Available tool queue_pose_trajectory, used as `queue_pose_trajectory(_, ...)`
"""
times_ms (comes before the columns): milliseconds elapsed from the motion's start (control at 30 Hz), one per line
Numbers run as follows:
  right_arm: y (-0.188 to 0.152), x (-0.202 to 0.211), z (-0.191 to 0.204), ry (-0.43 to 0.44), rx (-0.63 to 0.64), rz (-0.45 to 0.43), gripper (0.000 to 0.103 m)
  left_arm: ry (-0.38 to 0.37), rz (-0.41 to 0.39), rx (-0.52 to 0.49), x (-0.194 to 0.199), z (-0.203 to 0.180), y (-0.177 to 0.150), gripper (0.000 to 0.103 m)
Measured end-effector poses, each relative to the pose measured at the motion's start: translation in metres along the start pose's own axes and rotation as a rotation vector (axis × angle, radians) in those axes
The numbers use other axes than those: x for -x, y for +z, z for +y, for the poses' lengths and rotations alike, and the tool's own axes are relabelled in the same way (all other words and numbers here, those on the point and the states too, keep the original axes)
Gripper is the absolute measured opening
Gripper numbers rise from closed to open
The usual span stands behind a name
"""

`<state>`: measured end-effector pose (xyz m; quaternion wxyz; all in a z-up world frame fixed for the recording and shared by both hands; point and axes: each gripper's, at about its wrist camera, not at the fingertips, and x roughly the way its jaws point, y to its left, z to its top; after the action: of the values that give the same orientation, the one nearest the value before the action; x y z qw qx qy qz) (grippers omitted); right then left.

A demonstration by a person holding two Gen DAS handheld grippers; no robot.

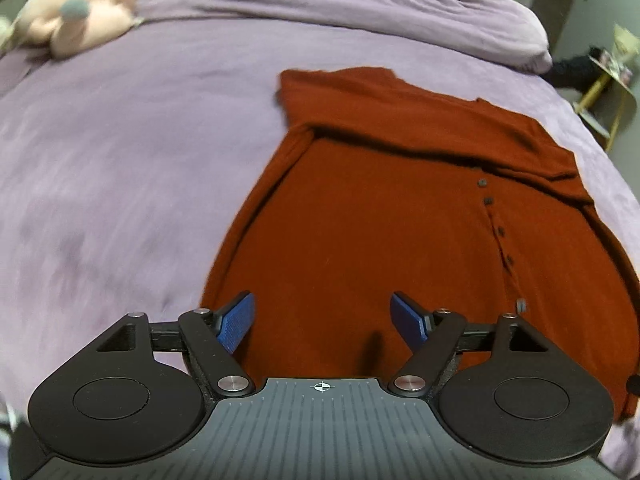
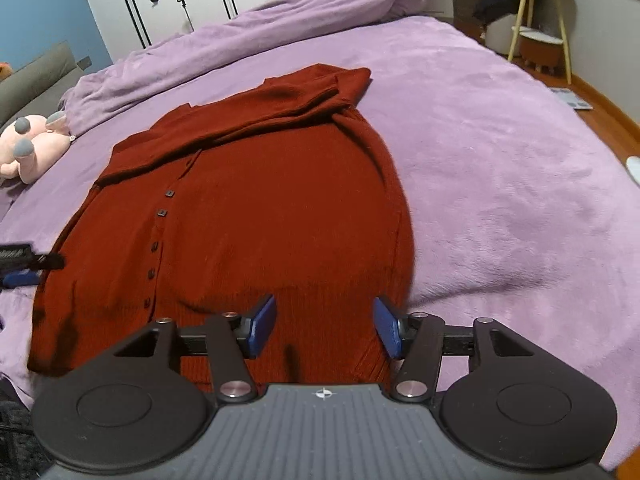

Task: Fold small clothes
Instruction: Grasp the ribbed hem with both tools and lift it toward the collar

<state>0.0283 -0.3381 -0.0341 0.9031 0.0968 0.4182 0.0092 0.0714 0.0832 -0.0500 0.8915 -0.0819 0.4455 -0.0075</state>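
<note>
A rust-red buttoned cardigan (image 1: 380, 216) lies flat on the purple bed, its sleeves folded across the top; it also shows in the right wrist view (image 2: 260, 208). My left gripper (image 1: 323, 322) is open and empty, hovering over the cardigan's lower left hem. My right gripper (image 2: 325, 326) is open and empty over the lower right hem. The left gripper's tip (image 2: 24, 266) shows at the left edge of the right wrist view, beside the cardigan's left side.
A pink plush toy (image 1: 76, 16) lies at the bed's far left, also in the right wrist view (image 2: 32, 146). A rolled purple duvet (image 2: 248, 36) runs along the far side. A wooden stool and side table (image 2: 540, 36) stand off the bed at right.
</note>
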Motion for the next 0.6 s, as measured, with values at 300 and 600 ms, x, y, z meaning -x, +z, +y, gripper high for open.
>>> queue_pose_trajectory(300,-0.004,-0.001,-0.018,-0.076,-0.07,0.028,0.054,-0.018,0.058,-0.017,0.024,0.046,-0.039,0.08)
queue_pose_trajectory(600,-0.009,-0.011,-0.028,0.01,-0.144,0.093,0.014,-0.111,0.151,0.078,0.012,0.069,-0.054,0.054)
